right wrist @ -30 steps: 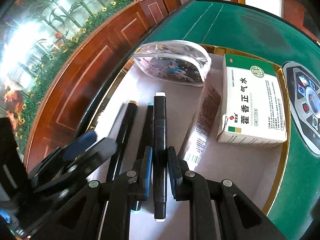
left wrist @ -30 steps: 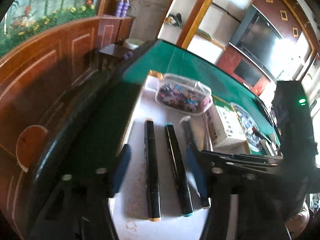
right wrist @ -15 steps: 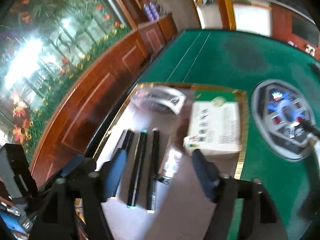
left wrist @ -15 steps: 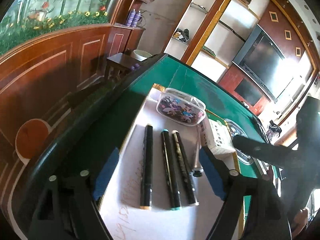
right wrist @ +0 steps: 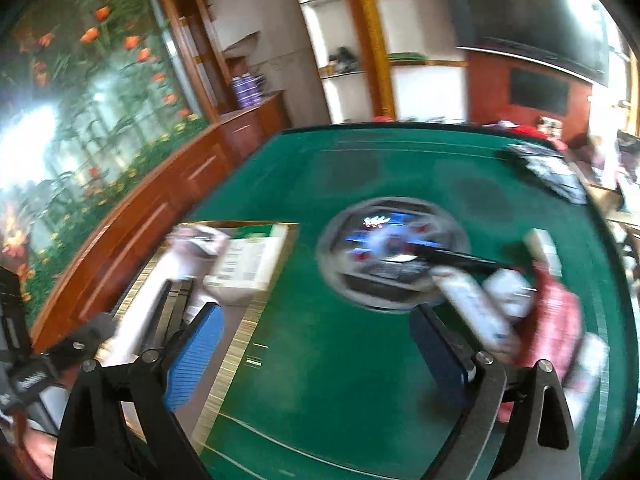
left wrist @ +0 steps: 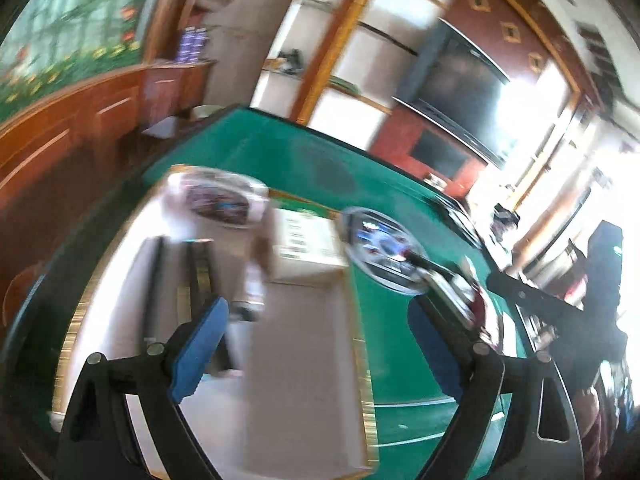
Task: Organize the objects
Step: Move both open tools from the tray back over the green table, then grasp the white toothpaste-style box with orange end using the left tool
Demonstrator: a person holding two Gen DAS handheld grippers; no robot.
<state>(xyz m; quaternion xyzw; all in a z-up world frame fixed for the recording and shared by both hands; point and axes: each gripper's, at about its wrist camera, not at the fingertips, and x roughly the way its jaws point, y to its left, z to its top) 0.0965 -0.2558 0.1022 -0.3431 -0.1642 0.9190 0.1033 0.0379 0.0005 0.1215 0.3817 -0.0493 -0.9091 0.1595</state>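
both wrist views angled down, sharing blurred green table (left wrist: pixel 304 160), probably tray (right wrist: pixel 240 340)

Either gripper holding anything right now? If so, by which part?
Nothing held. Left gripper and right gripper have both just been opening, with nothing between their jaws; the markers lie on the tray.

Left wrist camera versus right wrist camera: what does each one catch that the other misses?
Only the left wrist view shows the other black gripper at its right edge. Only the right wrist view shows the blurred pile of red and white packets on the green felt table. Both share the white gold-edged mat, the white cardboard box and the round control panel.
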